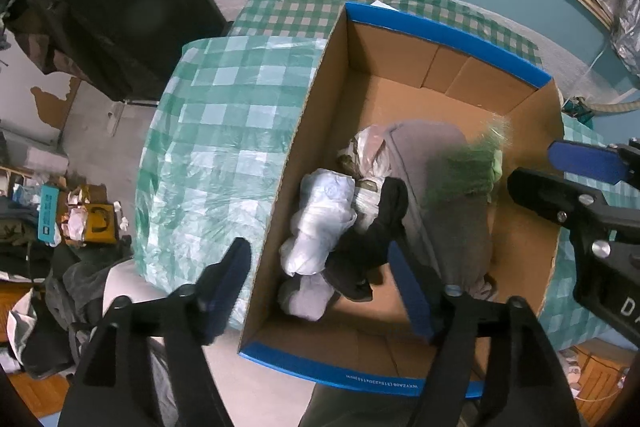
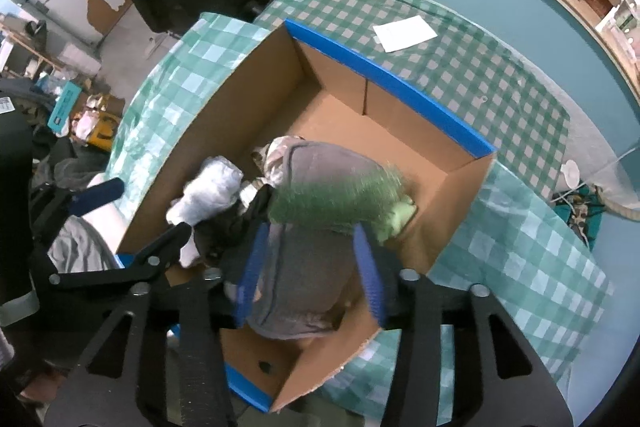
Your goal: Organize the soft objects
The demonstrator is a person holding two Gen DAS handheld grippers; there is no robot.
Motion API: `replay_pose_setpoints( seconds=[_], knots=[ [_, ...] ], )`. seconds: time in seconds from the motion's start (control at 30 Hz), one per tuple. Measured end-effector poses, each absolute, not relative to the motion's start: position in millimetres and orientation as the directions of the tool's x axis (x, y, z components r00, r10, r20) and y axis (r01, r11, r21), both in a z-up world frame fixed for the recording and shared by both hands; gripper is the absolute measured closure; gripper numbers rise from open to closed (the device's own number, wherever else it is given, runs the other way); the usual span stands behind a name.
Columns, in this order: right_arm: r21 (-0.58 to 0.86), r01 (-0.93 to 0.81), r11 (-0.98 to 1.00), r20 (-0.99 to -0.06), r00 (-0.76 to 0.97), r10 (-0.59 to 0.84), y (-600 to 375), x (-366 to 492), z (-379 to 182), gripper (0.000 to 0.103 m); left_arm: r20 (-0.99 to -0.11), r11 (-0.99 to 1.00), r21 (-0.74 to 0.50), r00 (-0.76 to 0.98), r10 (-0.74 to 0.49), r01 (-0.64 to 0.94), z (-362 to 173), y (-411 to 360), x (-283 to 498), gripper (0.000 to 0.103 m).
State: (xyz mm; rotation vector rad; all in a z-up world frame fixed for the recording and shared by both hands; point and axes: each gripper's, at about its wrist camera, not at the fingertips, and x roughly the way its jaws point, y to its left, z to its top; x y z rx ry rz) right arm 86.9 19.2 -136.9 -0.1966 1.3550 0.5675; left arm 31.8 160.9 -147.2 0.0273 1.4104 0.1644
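Inside the open brown cardboard box with blue-taped edges (image 2: 400, 83), a fuzzy green soft piece (image 2: 340, 201) is seen lying across a folded grey garment (image 2: 312, 267). Beside these, a white crumpled plastic-wrapped bundle (image 1: 324, 215) and a black cloth (image 1: 372, 239) are packed against the box's left wall. The right gripper (image 2: 310, 273) is held just above the grey garment, its blue-padded fingers (image 2: 370, 267) released and parted, nothing being pinched. The left gripper (image 1: 324, 283) is spread wide astride the box wall, also grasping nothing. The box is carried by a bench draped in green-checked cloth (image 2: 500, 75), on which a white paper sheet (image 2: 404, 33) is laid.
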Motion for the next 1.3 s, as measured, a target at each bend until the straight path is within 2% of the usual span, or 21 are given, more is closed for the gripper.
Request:
replay_pose_setpoints(
  seconds=[0.3, 0.5, 0.63, 0.7, 1.0, 1.3],
  knots=[
    [0.193, -0.483, 0.854, -0.954, 0.112, 0.279, 6.5, 82.5, -124.0, 0.044, -0.981, 0.989, 0.116, 0.147, 0.128, -0.088, -135.4, 152.8, 22.7, 0.028],
    [0.201, -0.492, 0.847, -0.944, 0.132, 0.301, -1.8, 75.8, -104.6, 0.041, -0.975, 0.988, 0.122, 0.177, 0.137, -0.096, -114.5, 147.1, 17.5, 0.023],
    [0.178, -0.495, 0.851, -0.939, 0.174, 0.297, -9.5, 73.0, -90.2, 0.036, -0.969, 0.989, 0.117, 0.206, 0.133, -0.091, -98.6, 140.4, 14.3, 0.02],
    [0.172, -0.494, 0.852, -0.935, 0.191, 0.3, -14.7, 72.5, -82.9, 0.035, -0.969, 0.99, 0.11, 0.211, 0.126, -0.086, -93.7, 137.6, 13.3, 0.016],
    [0.135, -0.475, 0.87, -0.918, 0.27, 0.29, -39.0, 69.2, -55.1, 0.033, -0.965, 0.993, 0.077, 0.245, 0.098, -0.092, -63.5, 126.5, 9.9, 0.014],
    [0.147, -0.454, 0.879, -0.908, 0.29, 0.302, -58.7, 61.0, -41.8, 0.033, -0.952, 0.992, 0.067, 0.291, 0.096, -0.109, -36.8, 118.1, 4.4, 0.002]
  ],
)
